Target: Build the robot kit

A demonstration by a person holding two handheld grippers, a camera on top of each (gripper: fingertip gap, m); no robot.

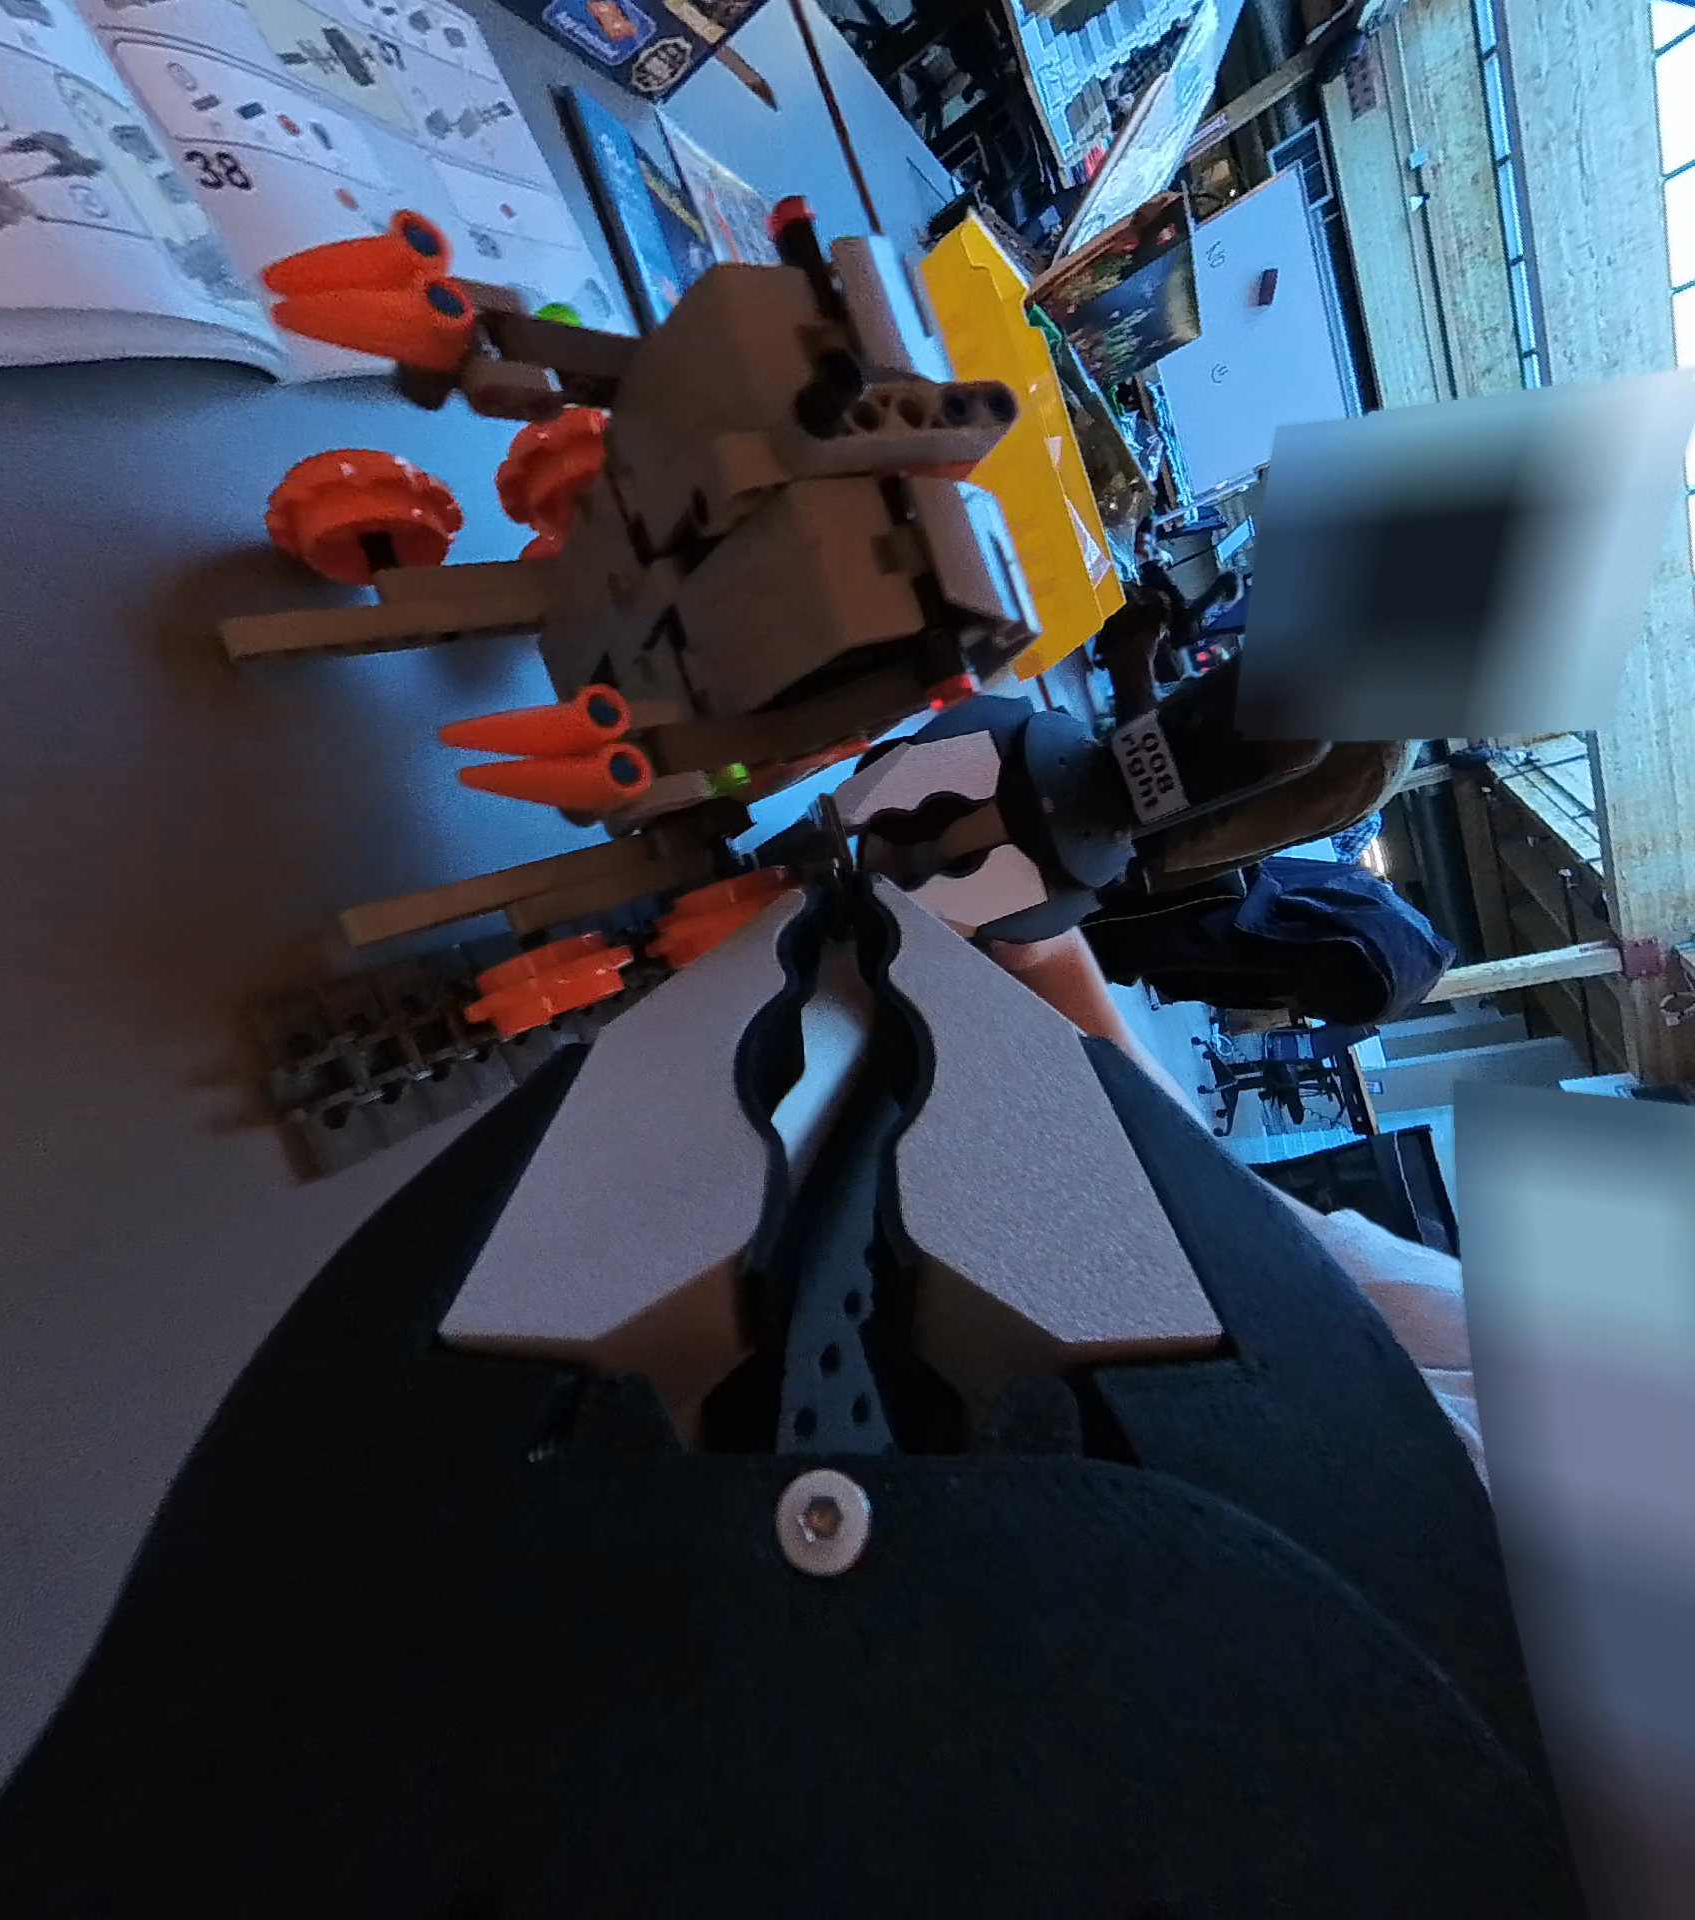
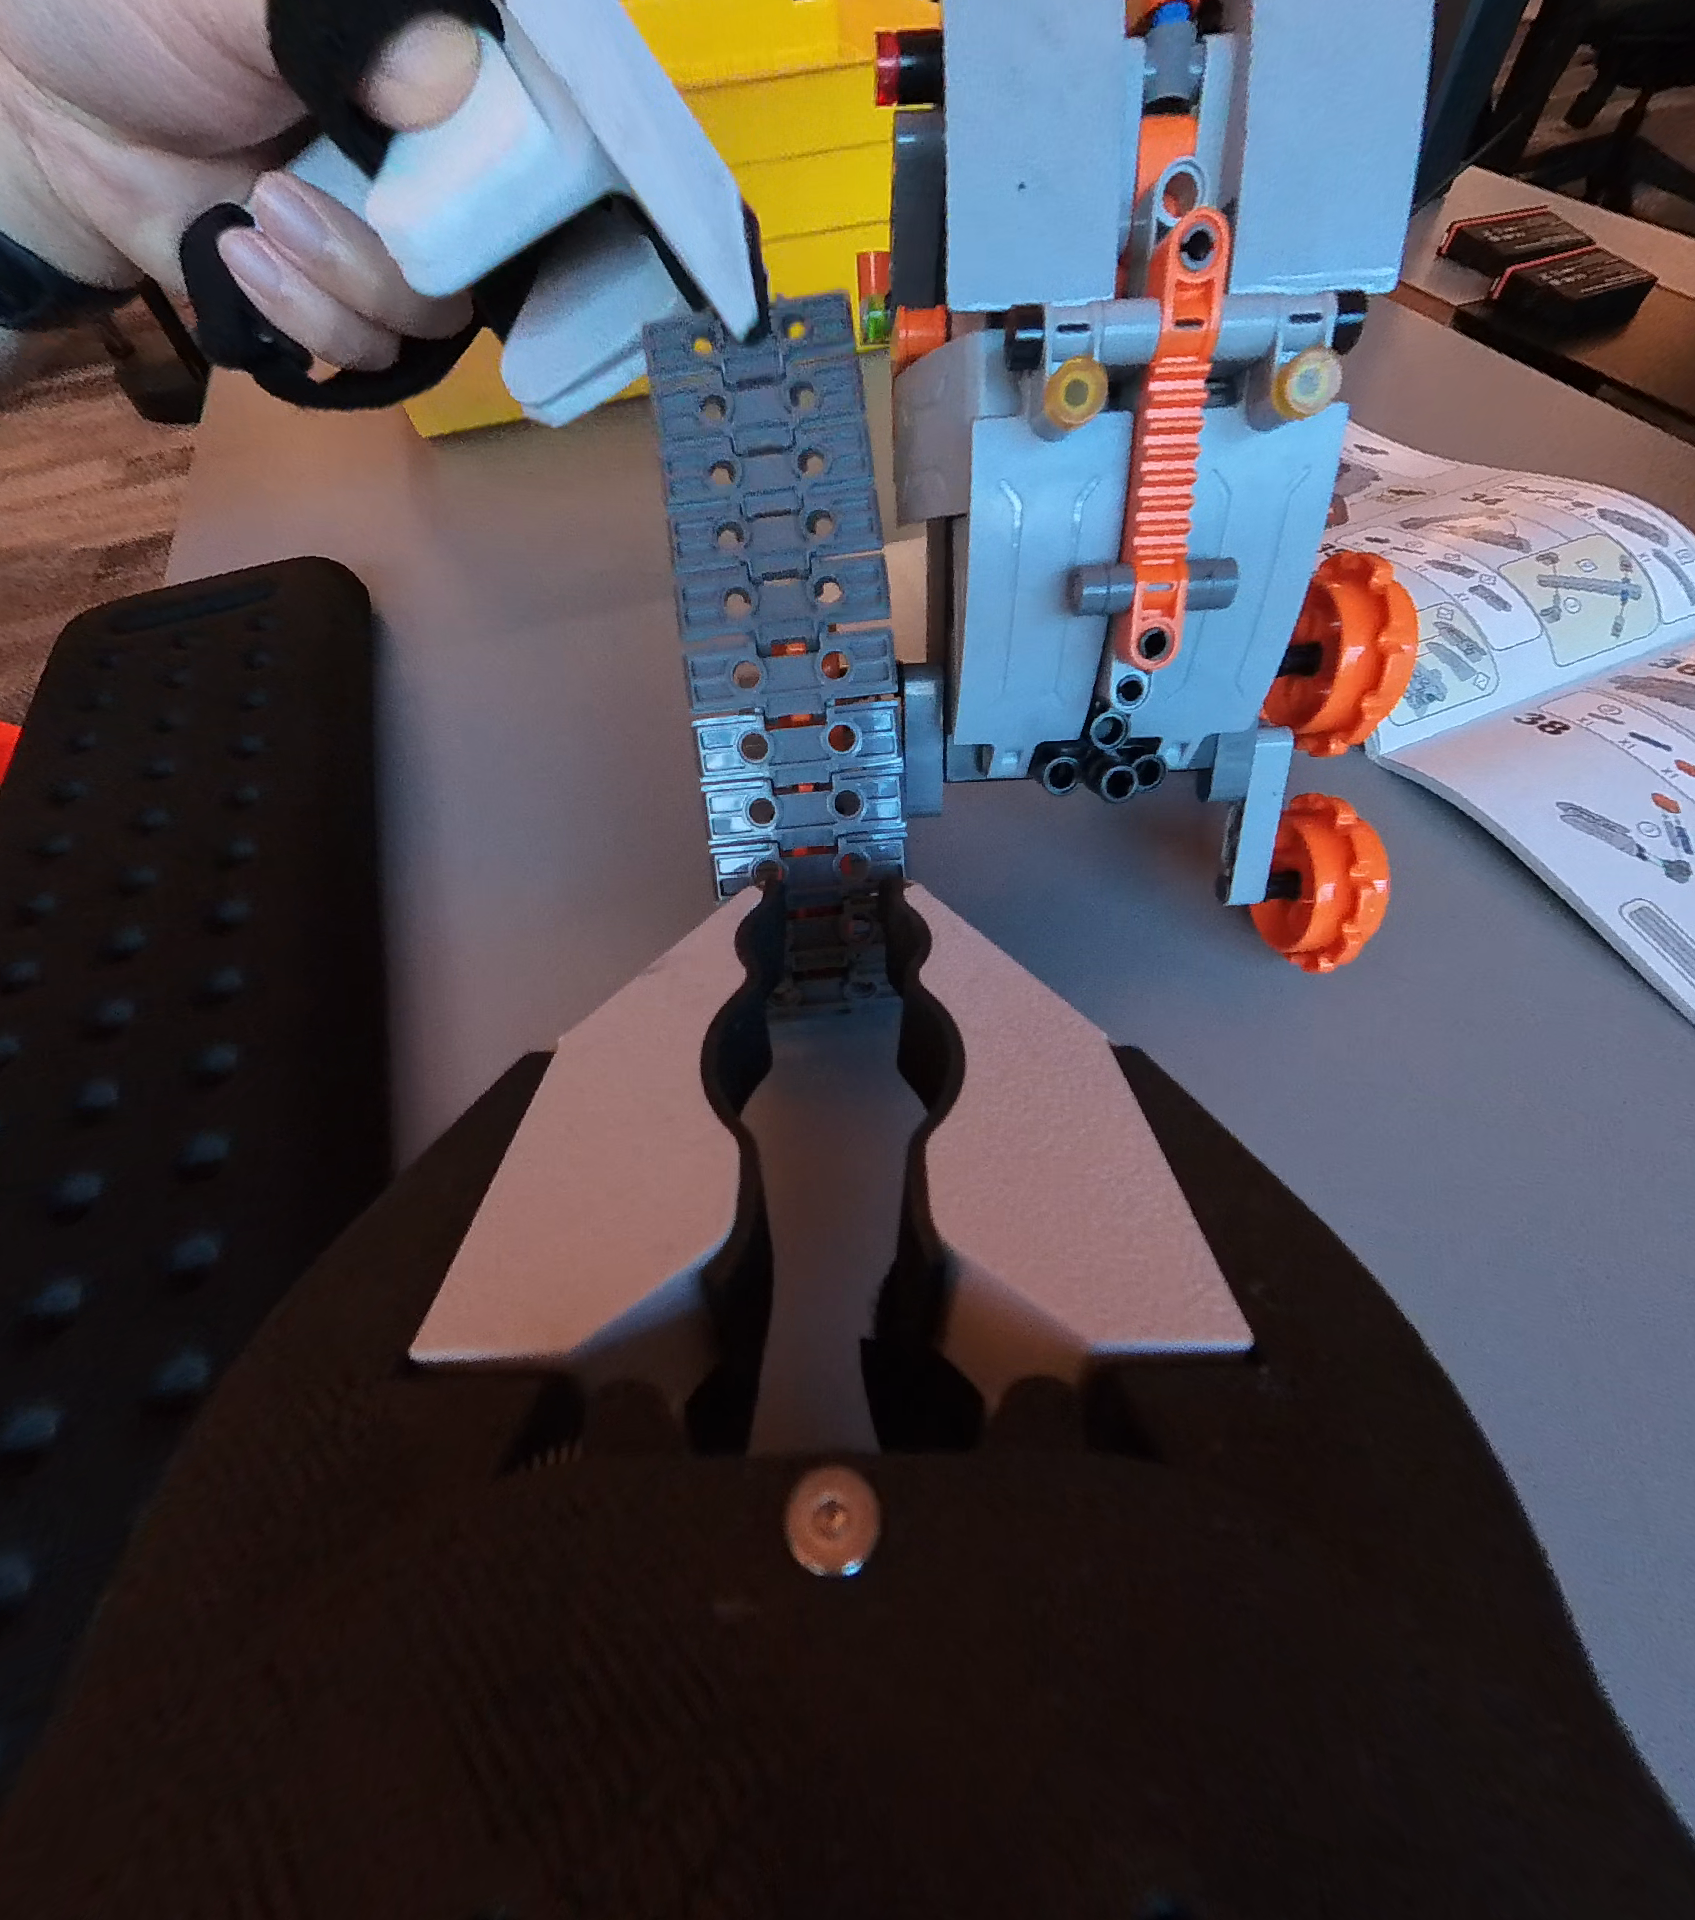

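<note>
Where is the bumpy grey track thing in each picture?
Left wrist view: the grey track is low on the left, blurred, running from the table up to the left gripper tips.
Right wrist view: it stands up the middle, its near end between the right gripper fingers, its far end at the other gripper's tips.
Shared landmark: the orange wheels on the grey brick model.

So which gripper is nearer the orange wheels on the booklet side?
Right. The right gripper is shut on the near end of the grey track, beside the orange wheels; the left gripper pinches the track's far end.
</note>
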